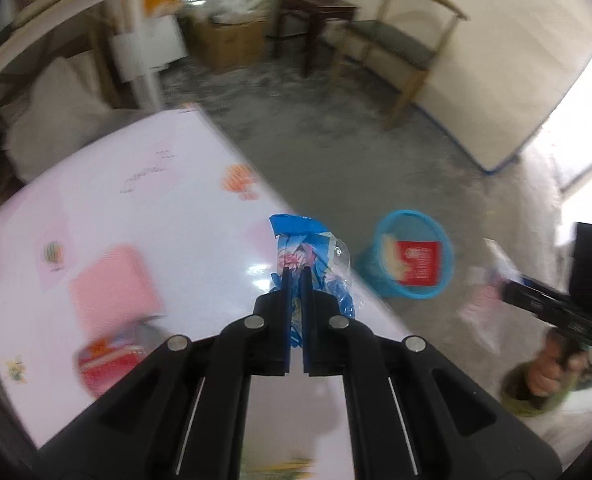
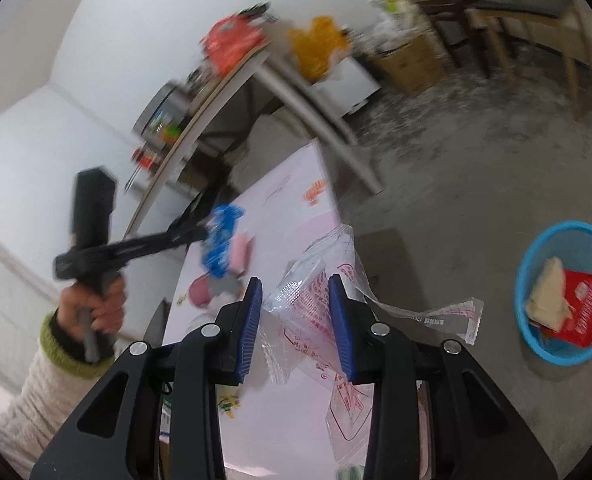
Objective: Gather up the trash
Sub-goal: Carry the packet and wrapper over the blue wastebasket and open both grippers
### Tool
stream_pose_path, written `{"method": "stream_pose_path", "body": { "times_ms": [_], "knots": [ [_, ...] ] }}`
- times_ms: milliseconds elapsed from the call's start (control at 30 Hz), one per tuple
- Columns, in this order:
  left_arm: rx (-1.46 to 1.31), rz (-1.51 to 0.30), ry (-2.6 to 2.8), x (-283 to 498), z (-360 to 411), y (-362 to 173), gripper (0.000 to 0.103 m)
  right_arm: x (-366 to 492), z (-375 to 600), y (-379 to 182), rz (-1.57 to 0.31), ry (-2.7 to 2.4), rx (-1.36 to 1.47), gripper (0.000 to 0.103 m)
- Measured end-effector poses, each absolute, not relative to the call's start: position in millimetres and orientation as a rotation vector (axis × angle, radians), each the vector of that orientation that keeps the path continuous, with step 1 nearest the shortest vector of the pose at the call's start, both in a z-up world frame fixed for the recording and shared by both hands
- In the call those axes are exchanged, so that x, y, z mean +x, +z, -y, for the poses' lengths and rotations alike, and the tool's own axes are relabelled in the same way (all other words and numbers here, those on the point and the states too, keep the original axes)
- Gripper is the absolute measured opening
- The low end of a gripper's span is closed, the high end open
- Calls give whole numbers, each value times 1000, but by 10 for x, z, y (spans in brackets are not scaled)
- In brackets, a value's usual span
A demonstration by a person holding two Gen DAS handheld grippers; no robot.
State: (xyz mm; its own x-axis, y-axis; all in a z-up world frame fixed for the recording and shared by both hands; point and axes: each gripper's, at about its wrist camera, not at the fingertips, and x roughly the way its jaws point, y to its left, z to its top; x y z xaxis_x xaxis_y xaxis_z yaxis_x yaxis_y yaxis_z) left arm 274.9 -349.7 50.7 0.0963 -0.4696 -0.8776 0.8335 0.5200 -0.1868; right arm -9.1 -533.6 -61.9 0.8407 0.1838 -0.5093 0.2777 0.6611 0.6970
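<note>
Now the left gripper (image 1: 295, 270) is clamped tight on a crinkled blue wrapper (image 1: 310, 240), lifted above the pink table's (image 1: 155, 184) edge. The right gripper (image 2: 296, 280) pinches a clear, red-printed wrapper (image 2: 316, 292). The blue bin (image 2: 566, 292) waits at three o'clock of it, on open grey floor (image 2: 456, 200).

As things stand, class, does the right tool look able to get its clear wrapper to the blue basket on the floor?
Probably yes. The right tool grips the clear wrapper beyond the table's edge, and only bare floor lies between it and the open-topped blue basket.
</note>
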Motion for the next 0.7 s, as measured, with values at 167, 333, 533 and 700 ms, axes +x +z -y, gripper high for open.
{"method": "stream_pose_path", "body": {
  "times_ms": [167,333,533,700],
  "knots": [
    [358,-1141,-1136,2189,4059,409,2,-718,5838,-998,-563,-259,990,34],
    [419,-1241,-1215,1681,4808,-44,2,-1113,6323,-1598,-587,-388,1134,34],
    [449,-1353,-1214,1347,5624,-696,3,-1149,6942,-2290,-616,-468,1259,36],
    [428,-1381,-1172,1332,6051,-1142,37,-994,7394,-2930,-640,-513,1351,69]
  ]
}}
